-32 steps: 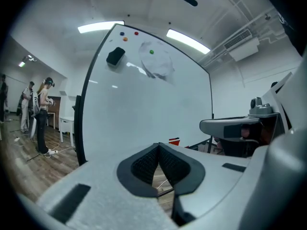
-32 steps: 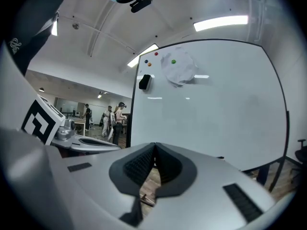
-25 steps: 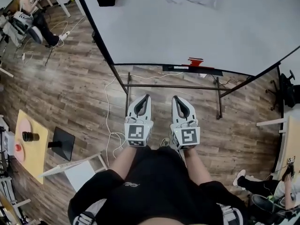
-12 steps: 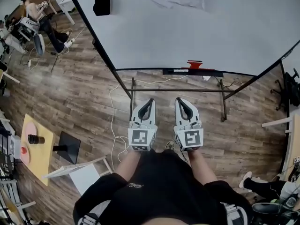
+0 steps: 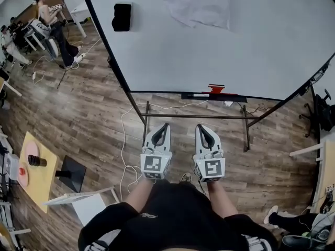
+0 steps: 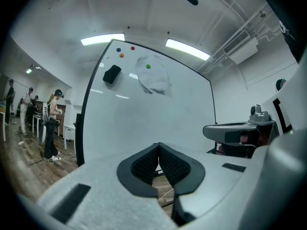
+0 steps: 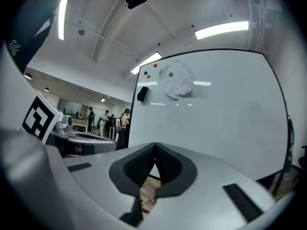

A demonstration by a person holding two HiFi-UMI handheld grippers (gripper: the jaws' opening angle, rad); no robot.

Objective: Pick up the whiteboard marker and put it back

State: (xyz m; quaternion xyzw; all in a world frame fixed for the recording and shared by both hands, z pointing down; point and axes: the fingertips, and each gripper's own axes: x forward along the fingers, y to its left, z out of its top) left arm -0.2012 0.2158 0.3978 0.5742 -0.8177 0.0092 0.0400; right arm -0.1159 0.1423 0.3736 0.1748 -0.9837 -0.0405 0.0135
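A small red marker lies on the black tray at the bottom edge of the big whiteboard. My left gripper and right gripper are held side by side, level, pointing at the board and well short of the tray. Both are shut with nothing between the pads. In the left gripper view the left gripper has its tips together in front of the whiteboard. The right gripper view shows the right gripper the same way. The marker does not show in either gripper view.
A black eraser and a white cloth hang on the board. The stand's metal bars and a white cable lie below it on the wood floor. A yellow table stands at left, with people beyond.
The head view has shifted so that more of the whiteboard shows and the tray sits lower in the picture. Both grippers stay shut, side by side.
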